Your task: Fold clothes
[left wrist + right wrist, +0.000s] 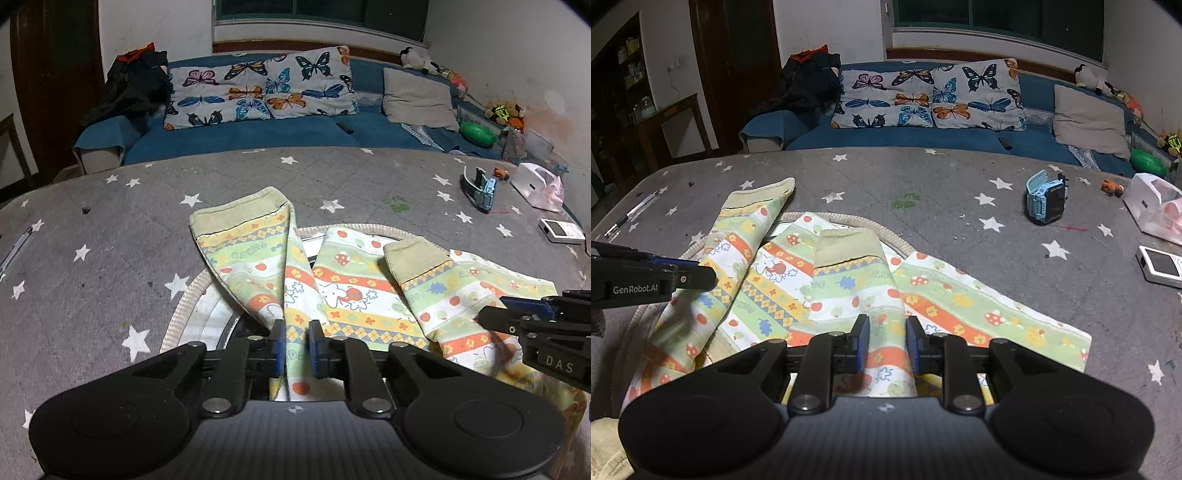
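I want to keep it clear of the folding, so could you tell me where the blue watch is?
In the right wrist view the blue watch stands on the star-patterned cover, right of the patterned garment and left of the white bag.

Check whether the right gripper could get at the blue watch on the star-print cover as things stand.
Probably not yet: the right gripper is shut on a leg of the patterned trousers. The blue watch sits apart, ahead to its right, with bare star-print cover between, so the path looks free once it lets go.

My left black two-finger gripper with blue pads (296,345) points steeply down, jaws drawn in tight on a fold of cloth. My right black blue-padded gripper (886,345) sits just beside it, tilted down alike, its jaws likewise pinched on fabric between the pads.
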### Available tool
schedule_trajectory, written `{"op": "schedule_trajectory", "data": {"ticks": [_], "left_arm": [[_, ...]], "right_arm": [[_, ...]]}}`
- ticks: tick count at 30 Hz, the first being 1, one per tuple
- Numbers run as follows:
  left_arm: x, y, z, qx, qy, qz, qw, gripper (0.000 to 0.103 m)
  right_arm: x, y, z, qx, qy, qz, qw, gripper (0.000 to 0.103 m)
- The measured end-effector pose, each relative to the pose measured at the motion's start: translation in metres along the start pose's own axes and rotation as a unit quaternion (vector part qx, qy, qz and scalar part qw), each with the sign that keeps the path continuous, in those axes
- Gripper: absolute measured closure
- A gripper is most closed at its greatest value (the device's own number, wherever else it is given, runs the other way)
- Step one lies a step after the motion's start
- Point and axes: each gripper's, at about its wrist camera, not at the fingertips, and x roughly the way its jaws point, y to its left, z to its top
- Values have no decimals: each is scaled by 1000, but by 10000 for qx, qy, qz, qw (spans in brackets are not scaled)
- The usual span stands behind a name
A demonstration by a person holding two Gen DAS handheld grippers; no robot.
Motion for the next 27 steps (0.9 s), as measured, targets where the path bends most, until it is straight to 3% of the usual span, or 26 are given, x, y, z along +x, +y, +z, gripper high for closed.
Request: {"op": "schedule_trajectory", "data": {"ticks": [4,9,19,24,27], "left_arm": [[-5,1,-1,-26,-70,-46,10000,98],[-20,6,-3,-120,-206,-65,9997,99],[-71,33,-21,-520,-637,124,9965,99],[-101,50,-44,-814,-866,350,9923,102],[-113,61,-62,-1043,-888,431,9896,102]], "right_arm": [[-4,-1,-1,33,-54,7,10000,93],[-17,-3,-2,68,-215,-24,9997,98],[-69,-10,-10,163,-564,-58,9983,99],[-68,8,-21,-141,-394,54,9991,91],[-59,23,-26,-335,-266,130,9990,80]]}}
